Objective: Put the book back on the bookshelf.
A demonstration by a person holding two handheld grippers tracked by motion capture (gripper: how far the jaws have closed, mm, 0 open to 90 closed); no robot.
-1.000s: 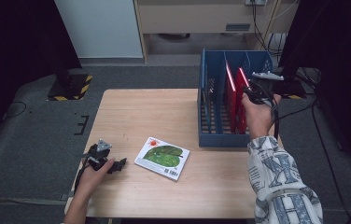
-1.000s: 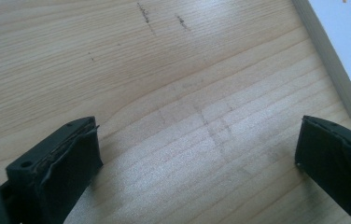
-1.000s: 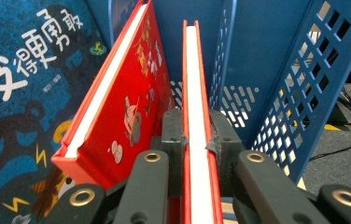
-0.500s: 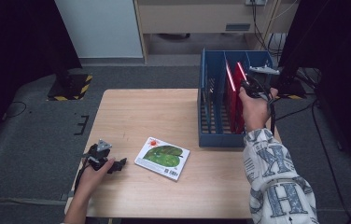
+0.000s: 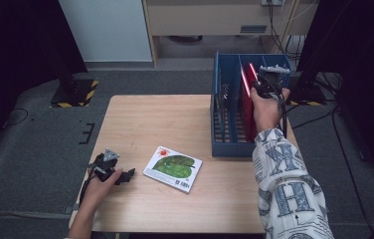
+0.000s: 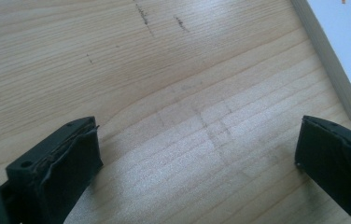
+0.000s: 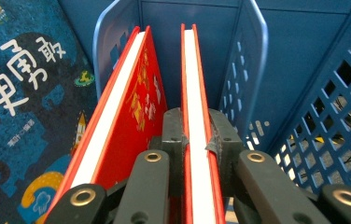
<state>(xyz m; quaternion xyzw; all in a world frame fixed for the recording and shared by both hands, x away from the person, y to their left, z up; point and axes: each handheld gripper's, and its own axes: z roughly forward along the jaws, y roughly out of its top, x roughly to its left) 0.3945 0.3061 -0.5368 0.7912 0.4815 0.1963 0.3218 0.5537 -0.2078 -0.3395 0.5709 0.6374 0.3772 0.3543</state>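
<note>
The right tongs [image 7: 196, 140] clamp a red book [image 7: 194, 84] inside the blue crate [image 5: 225, 124] — another red book [image 7: 127, 93] leans just beside. The left tongs [image 6: 197, 158] gape empty over the table [image 6: 164, 70].

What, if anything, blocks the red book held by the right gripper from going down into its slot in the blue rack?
Nothing visible. The right gripper is clamped on the red book, which stands in the blue rack between a second red book and a divider, touching neither.

Left gripper [image 6: 197, 172]: both black jaws stand wide apart at the lower corners, bare wooden table [image 6: 155, 84] between them. A book [image 6: 346, 60] occupies the upper right.
</note>
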